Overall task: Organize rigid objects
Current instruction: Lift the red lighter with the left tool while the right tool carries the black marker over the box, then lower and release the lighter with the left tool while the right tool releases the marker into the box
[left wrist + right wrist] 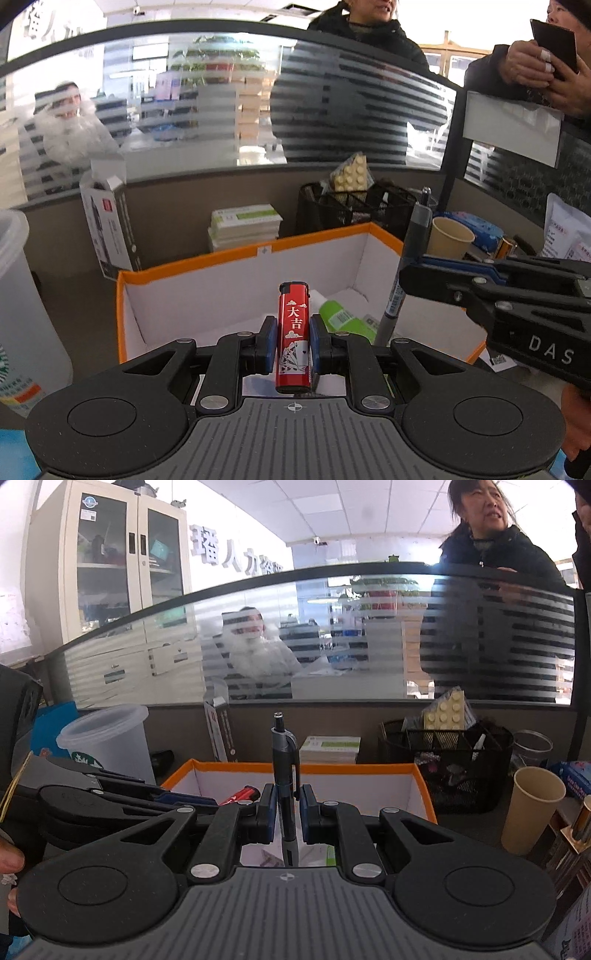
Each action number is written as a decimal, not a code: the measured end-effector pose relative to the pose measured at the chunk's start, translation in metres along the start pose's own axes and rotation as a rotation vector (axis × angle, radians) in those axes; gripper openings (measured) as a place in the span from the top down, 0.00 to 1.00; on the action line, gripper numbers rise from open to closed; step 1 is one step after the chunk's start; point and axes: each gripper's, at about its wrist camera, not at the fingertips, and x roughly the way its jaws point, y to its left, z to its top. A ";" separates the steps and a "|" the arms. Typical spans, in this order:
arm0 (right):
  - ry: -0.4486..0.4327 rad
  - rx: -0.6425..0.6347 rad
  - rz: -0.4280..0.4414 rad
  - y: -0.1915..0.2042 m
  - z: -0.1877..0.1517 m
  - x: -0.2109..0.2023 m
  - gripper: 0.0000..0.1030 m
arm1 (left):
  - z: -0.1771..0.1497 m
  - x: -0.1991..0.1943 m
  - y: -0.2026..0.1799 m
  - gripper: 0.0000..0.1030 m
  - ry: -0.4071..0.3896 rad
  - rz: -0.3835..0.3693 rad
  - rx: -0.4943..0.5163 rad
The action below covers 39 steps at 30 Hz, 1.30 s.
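step: carrying to box | left gripper (293,341) clamped on red lighter (293,332), right gripper (288,818) clamped on grey pen (285,775) | next: lower into orange-edged box (236,254), then release

Paper cup (532,808) beside mesh organiser (448,764); lidded plastic cup (107,740).

In front of me the tabletop (74,266) is a brown-grey surface closed off at the back by a low partition. On it sits an open white box with orange edges (229,254). Behind the box lie a stack of flat white-and-green cartons (243,225) and a black mesh organiser (447,764). A paper cup (532,808) stands to the right, a frosted plastic cup (107,738) to the left, with a tall opened carton (107,229) near it.
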 end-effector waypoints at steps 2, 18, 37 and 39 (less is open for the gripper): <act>0.006 0.000 0.003 -0.001 0.000 -0.001 0.88 | -0.003 0.002 -0.002 0.84 0.009 -0.005 0.003; 0.053 -0.038 -0.008 -0.001 -0.003 -0.003 0.88 | -0.009 0.008 -0.024 0.84 0.054 0.001 0.015; 0.189 0.003 0.017 -0.022 -0.017 0.037 0.88 | -0.012 0.036 -0.025 0.84 0.152 -0.002 -0.021; 0.211 0.005 0.014 -0.024 -0.017 0.045 0.88 | -0.012 0.037 -0.024 0.84 0.155 -0.008 -0.025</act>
